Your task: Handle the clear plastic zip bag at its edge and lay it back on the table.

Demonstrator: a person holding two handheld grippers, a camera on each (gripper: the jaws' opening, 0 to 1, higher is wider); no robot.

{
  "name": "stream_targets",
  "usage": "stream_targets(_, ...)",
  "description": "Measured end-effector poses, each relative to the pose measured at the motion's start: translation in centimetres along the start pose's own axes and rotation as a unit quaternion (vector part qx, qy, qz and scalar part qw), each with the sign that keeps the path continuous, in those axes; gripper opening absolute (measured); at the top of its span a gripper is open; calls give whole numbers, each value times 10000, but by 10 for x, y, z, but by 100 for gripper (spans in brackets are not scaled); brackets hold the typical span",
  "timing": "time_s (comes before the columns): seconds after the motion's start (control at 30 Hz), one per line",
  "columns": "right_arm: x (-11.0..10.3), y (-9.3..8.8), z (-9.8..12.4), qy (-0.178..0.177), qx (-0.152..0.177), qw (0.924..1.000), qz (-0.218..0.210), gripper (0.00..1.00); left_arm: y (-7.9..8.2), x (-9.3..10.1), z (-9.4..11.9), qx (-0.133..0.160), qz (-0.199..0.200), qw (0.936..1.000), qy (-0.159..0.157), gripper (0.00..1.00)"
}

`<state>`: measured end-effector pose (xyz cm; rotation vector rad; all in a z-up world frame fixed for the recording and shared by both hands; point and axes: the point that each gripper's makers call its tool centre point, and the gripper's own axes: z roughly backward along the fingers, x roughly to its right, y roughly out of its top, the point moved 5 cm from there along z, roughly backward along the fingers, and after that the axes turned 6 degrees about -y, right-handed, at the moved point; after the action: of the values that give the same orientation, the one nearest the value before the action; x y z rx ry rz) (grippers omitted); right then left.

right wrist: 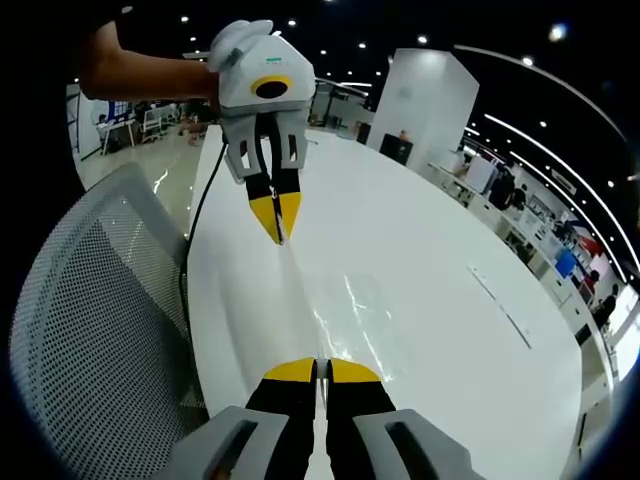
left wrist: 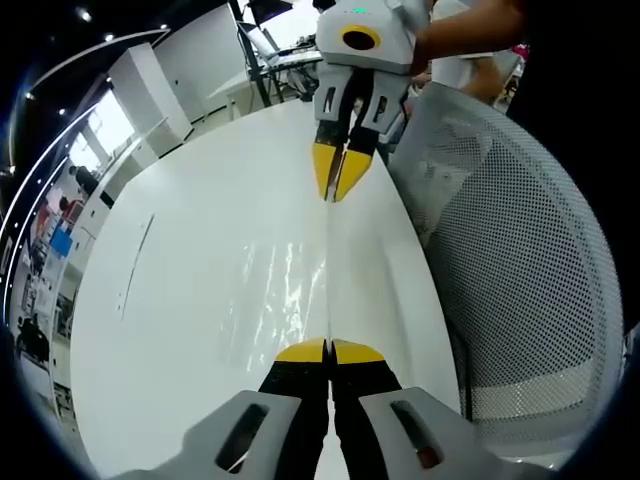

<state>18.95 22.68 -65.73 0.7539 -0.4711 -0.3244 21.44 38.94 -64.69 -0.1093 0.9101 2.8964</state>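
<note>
The clear plastic zip bag (left wrist: 290, 290) is stretched taut between the two tools above the white worktop (left wrist: 180, 300), its film hard to tell from the glossy surface apart from streaks of glare. In the left gripper view, the left hand-held gripper (left wrist: 328, 350) rises from 6 o'clock with its yellow-tipped jaws pressed together on the near end of the bag's edge, and that edge runs as a thin straight line up toward 12 o'clock. There the right hand-held gripper (left wrist: 339, 183) points down, its jaws also closed on the far end of the same edge, with a person's hand (left wrist: 450, 40) behind it. In the right gripper view the layout mirrors: the right hand-held gripper (right wrist: 321, 369) at 6 o'clock pinches the edge, and the left hand-held gripper (right wrist: 277, 220) clamps it near 12 o'clock. A grey mesh chair (left wrist: 510, 260) stands just beside the worktop at 3 o'clock in the left gripper view.
</note>
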Motion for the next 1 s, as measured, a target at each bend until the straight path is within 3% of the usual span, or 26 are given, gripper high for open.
stream_targets(1.0,-2,-5,5,2,41,10000,-31,0,1,4,1,-39,19,10000,-9,0)
